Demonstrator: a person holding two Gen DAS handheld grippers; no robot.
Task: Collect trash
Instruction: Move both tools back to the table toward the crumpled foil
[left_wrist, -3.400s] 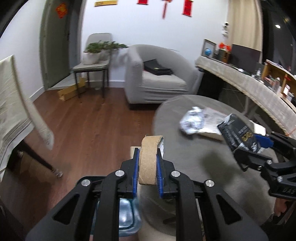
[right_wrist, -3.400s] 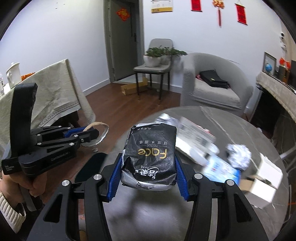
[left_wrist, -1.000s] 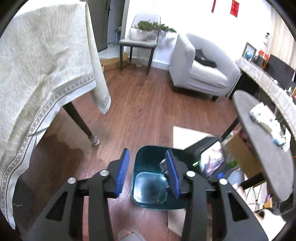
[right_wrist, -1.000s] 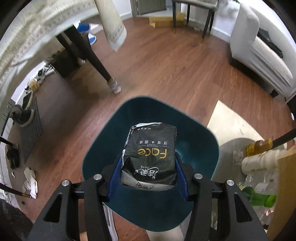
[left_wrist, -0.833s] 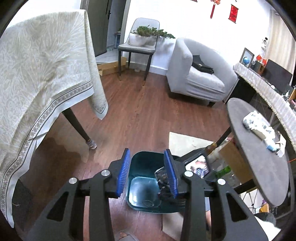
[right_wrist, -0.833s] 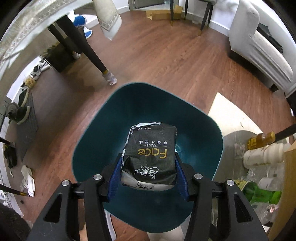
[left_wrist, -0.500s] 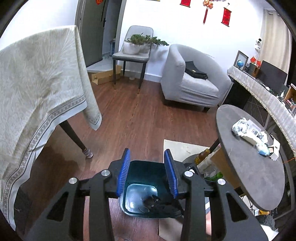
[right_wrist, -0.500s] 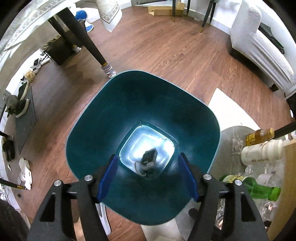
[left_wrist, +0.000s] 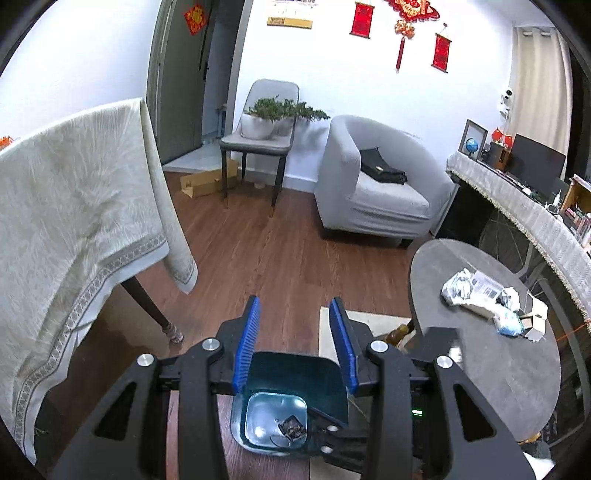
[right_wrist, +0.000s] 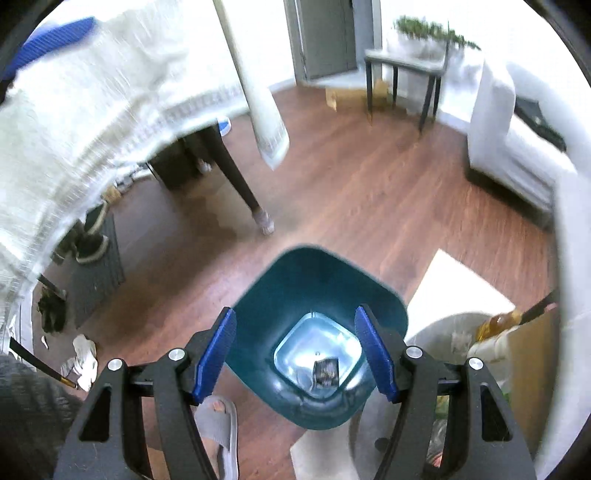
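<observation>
The right hand-held gripper (right_wrist: 302, 352) is held above the teal trash bin (right_wrist: 266, 306) with its blue pads spread and nothing between them; its jaws have just been opened, and the black tissue pack (right_wrist: 325, 372) is seen lying on the bottom of the bin. The left hand-held gripper (left_wrist: 294, 345) is also kept spread and empty over the same bin (left_wrist: 291, 363). More crumpled trash (left_wrist: 480, 295) is left on the round grey table (left_wrist: 498, 369), well apart from the bin, which is placed on the wooden floor (left_wrist: 266, 251).
</observation>
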